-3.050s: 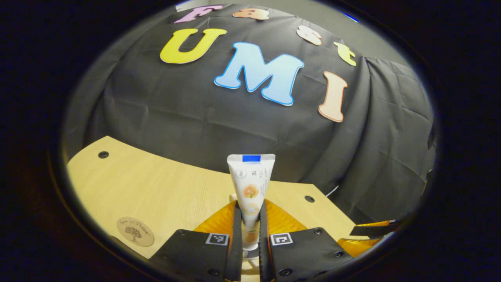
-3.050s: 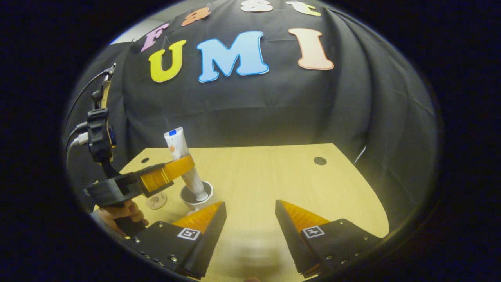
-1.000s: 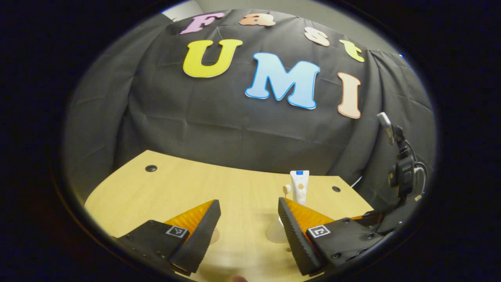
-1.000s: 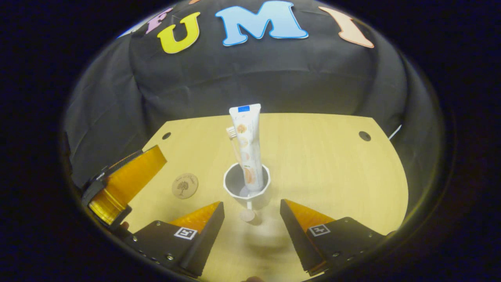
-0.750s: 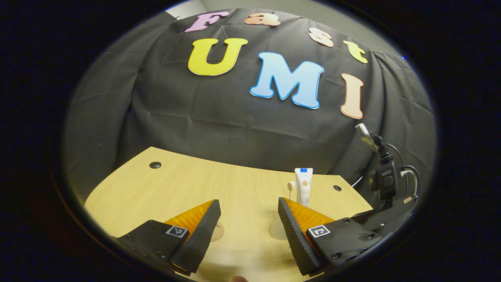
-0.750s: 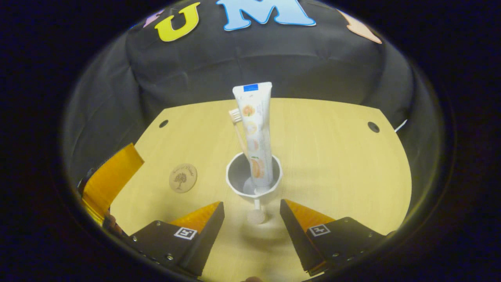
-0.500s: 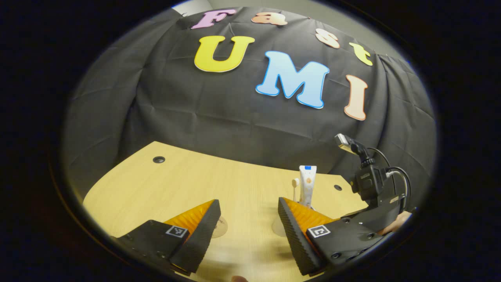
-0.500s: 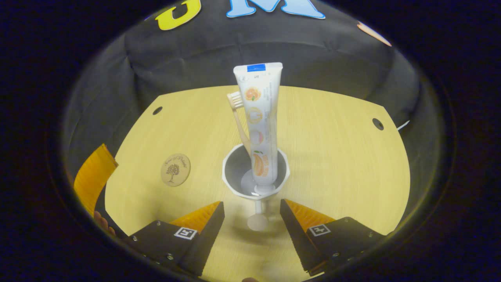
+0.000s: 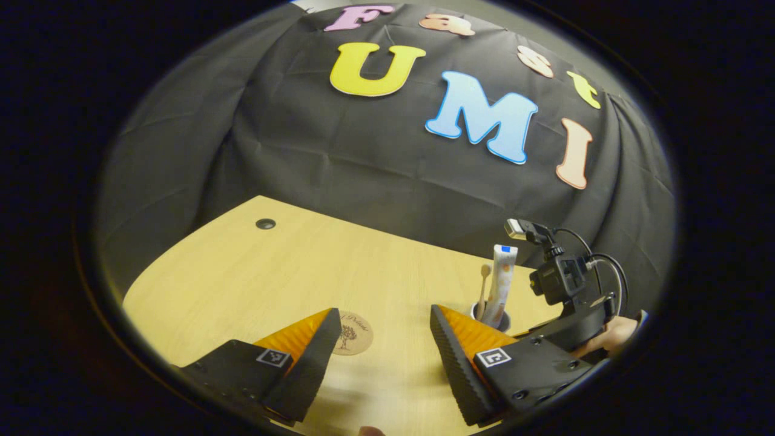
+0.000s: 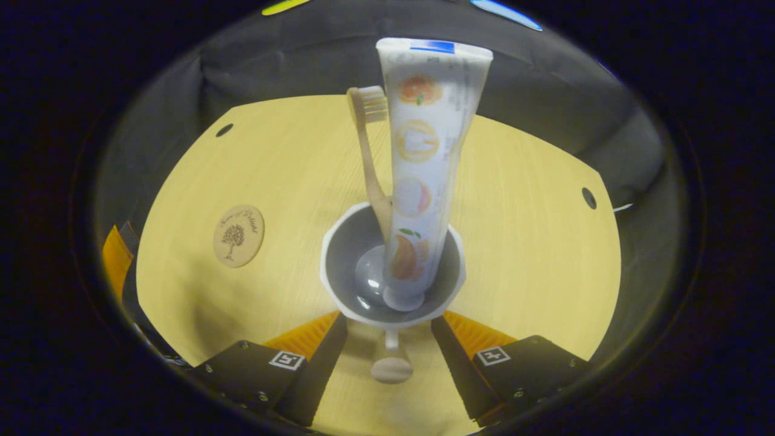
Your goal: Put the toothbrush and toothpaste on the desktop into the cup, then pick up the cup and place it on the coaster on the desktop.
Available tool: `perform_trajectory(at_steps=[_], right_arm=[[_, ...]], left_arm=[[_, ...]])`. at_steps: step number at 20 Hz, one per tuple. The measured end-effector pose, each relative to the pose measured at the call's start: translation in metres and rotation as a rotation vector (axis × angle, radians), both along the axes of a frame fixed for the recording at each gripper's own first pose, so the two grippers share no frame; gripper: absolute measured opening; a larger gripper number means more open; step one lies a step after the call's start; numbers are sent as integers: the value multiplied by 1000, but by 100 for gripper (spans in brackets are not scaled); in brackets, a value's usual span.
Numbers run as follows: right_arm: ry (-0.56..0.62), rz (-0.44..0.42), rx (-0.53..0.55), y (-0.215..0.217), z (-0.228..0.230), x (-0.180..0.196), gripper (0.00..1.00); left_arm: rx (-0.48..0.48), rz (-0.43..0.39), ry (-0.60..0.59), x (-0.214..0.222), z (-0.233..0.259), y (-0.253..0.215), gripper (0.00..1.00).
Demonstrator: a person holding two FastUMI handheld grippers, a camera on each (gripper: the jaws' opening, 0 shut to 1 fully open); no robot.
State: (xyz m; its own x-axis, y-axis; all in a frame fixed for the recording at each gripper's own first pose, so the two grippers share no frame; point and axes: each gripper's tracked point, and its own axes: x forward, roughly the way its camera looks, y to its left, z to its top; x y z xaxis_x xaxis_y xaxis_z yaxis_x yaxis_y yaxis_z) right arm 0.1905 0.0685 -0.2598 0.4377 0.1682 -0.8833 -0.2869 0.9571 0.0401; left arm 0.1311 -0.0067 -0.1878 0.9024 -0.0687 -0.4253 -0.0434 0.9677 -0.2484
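Now cup low between the spread, untouching fingers of right gripper.

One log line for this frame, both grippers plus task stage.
stage: cup grasp pending | white stemmed cup: holds toothbrush, toothpaste tube | right gripper: open, straddling stem | left gripper: open | round wooden coaster: bare

In the right gripper view the cup hides the tips of the right gripper, so contact with its wall cannot be judged. In the left gripper view a finger of the left gripper covers the cup's lower part. The coaster is partly hidden behind the other finger.
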Motion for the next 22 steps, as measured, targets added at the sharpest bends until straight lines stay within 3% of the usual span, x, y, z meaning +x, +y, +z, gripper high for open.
perform_trajectory(at_steps=[7, 10, 11, 14, 15, 16, 17, 22], right_arm=[[46, -12, -6, 3, -17, 6, 83], [59, -18, -9, 1, -21, 7, 69], [67, -19, -4, 2, -22, 6, 60], [79, -15, -19, 0, -27, 1, 52], [87, -32, -8, 2, -20, 0, 27], [94, -34, 4, 3, -26, 2, 35], [94, -39, 6, 2, -25, 2, 30], [69, -15, -13, 2, -23, 2, 29]], left_arm=[[3, 27, 18, -2, -7, 15, 95], [-1, 33, 23, -5, -7, 18, 95], [-2, 36, 24, -5, -7, 19, 95], [-5, 44, 29, -7, -10, 22, 95], [-6, 46, 32, -7, -10, 23, 95], [-9, 48, 34, -8, -12, 24, 95], [-12, 53, 35, -9, -12, 26, 95], [-17, 63, 36, -11, -10, 32, 95]])
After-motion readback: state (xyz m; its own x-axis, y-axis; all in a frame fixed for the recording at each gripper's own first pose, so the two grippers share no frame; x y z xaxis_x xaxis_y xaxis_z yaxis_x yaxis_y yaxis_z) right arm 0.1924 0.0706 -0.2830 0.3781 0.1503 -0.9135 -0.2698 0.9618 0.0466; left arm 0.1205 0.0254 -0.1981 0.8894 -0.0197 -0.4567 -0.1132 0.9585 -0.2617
